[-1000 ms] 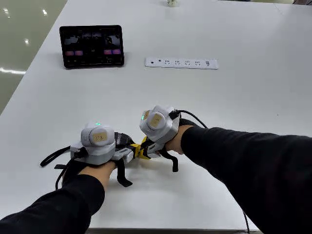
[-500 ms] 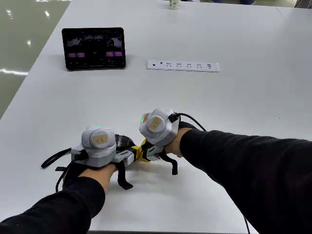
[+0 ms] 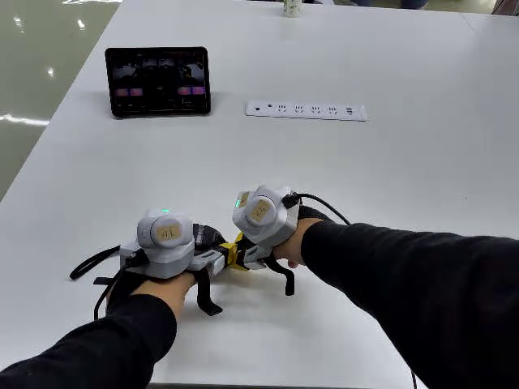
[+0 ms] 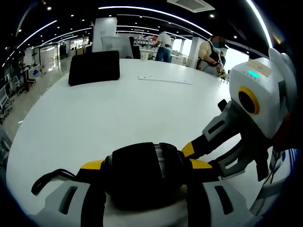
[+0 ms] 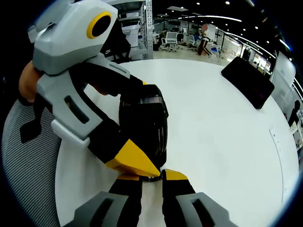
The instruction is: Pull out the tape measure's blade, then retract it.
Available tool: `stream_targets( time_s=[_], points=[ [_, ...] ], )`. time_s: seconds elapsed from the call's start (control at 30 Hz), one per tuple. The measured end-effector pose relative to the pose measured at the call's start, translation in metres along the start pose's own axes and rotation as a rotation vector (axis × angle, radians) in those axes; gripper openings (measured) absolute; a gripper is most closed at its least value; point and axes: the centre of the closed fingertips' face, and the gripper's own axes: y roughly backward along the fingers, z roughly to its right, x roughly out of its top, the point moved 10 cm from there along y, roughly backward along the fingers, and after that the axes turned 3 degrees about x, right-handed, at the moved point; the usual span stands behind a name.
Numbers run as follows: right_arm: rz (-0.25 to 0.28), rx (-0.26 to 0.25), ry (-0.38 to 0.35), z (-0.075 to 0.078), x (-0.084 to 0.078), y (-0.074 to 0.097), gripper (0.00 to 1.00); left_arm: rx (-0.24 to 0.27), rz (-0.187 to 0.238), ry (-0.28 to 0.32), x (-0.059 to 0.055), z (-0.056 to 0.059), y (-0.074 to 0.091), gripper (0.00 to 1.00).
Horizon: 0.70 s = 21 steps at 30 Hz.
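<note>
The tape measure (image 3: 206, 236) is a black case with yellow trim, held low over the white table (image 3: 389, 162) near its front edge. My left gripper (image 3: 217, 250) is shut on the case; in the left gripper view the case (image 4: 144, 172) sits between the jaws. My right gripper (image 3: 240, 251) meets it from the right, yellow fingertips right up against the left gripper's tips. In the right gripper view the case (image 5: 144, 120) hangs just beyond the right gripper (image 5: 152, 178), whose jaws are nearly together on a small metal end at the case's mouth. No length of blade is visible.
A black tablet (image 3: 158, 81) stands at the back left and a white power strip (image 3: 306, 109) lies at the back middle. A small container (image 3: 291, 6) sits at the far edge. Black straps (image 3: 89, 261) trail left of the left gripper. People stand beyond the table (image 4: 163, 40).
The head view has shifted slightly down and right. Both grippers stay together at the tape measure; the right one has sunk a little toward the table.
</note>
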Motion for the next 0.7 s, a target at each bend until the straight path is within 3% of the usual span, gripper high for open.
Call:
stream_targets(
  time_s=[0.23, 0.7],
  points=[
    [0.010, -0.027, -0.015, -0.002, -0.003, 0.002, 0.14, -0.009, -0.008, -0.007, 0.001, 0.000, 0.000, 0.65],
    [0.055, -0.081, -0.078, -0.010, -0.023, 0.029, 0.15, -0.060, -0.012, -0.072, 0.006, -0.002, 0.002, 0.63]
  ],
)
